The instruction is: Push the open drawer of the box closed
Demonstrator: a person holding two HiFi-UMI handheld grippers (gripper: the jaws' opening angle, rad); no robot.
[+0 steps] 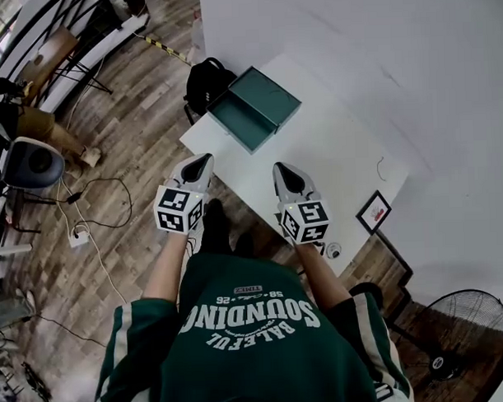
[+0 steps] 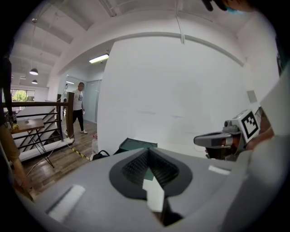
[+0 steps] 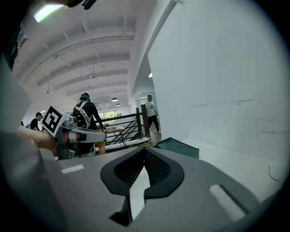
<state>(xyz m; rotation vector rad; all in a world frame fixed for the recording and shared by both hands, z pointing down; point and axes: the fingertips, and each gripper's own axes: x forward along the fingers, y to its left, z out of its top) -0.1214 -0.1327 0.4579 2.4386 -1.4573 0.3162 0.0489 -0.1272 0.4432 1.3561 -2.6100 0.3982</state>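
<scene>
The teal box (image 1: pixel 266 95) stands at the far left corner of the white table (image 1: pixel 333 164), and its open drawer (image 1: pixel 236 125) sticks out toward the table's left edge. Both grippers hover over the near edge of the table, short of the box and apart from it. My left gripper (image 1: pixel 198 165) is shut and holds nothing. My right gripper (image 1: pixel 286 175) is also shut and empty. In the left gripper view the box (image 2: pixel 136 145) shows just beyond the closed jaw tips of the left gripper (image 2: pixel 147 152). In the right gripper view the box (image 3: pixel 180 146) lies ahead to the right.
A black backpack (image 1: pixel 206 80) sits on the wooden floor beside the box's corner of the table. A small framed picture (image 1: pixel 373 211) leans by the table's right end, and a floor fan (image 1: pixel 454 329) stands lower right. Cables (image 1: pixel 96 218) trail over the floor at left. People stand far off.
</scene>
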